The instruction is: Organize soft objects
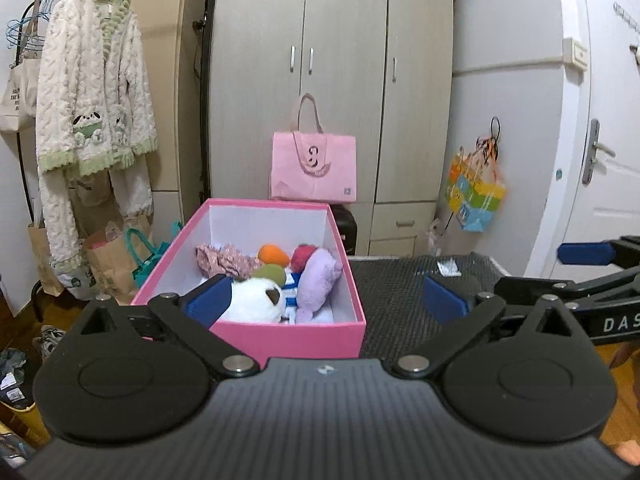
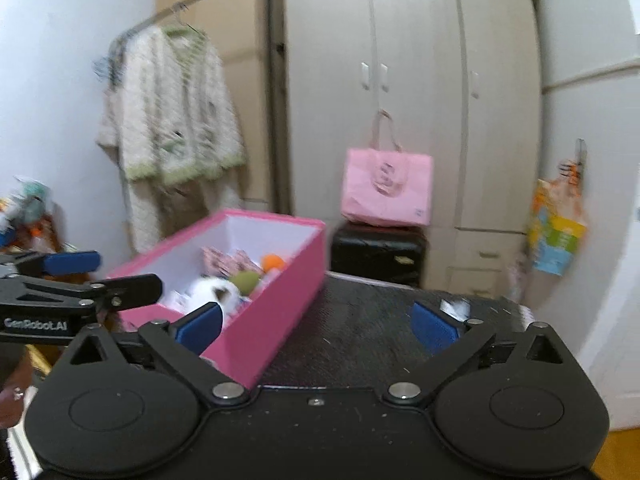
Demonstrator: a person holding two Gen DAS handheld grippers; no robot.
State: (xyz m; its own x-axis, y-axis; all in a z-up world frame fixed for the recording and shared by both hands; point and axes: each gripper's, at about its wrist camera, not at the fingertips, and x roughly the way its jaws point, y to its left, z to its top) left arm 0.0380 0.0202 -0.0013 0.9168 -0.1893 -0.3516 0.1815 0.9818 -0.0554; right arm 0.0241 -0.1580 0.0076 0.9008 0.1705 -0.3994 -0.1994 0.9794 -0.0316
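Note:
A pink box (image 1: 288, 336) stands open on the black table (image 1: 400, 292), at its left side. Inside lie a white plush with a brown ear (image 1: 256, 300), a purple plush (image 1: 316, 280), orange (image 1: 274, 254), red and green soft pieces, and a floral cloth (image 1: 224, 260). My left gripper (image 1: 326, 300) is open in front of the box's near right corner, holding nothing. My right gripper (image 2: 318, 328) is open too, empty, to the right of the box (image 2: 276, 320). Its fingers (image 1: 586, 253) reach in from the right edge of the left wrist view.
A small white wrapper (image 1: 448, 267) lies on the table's far side. Behind stand a wardrobe, a pink tote bag (image 1: 314, 168) on a black case (image 2: 378, 252), a rack with a fleece robe (image 1: 92, 92), paper bags on the floor, and a colourful bag (image 1: 476, 196) on the wall.

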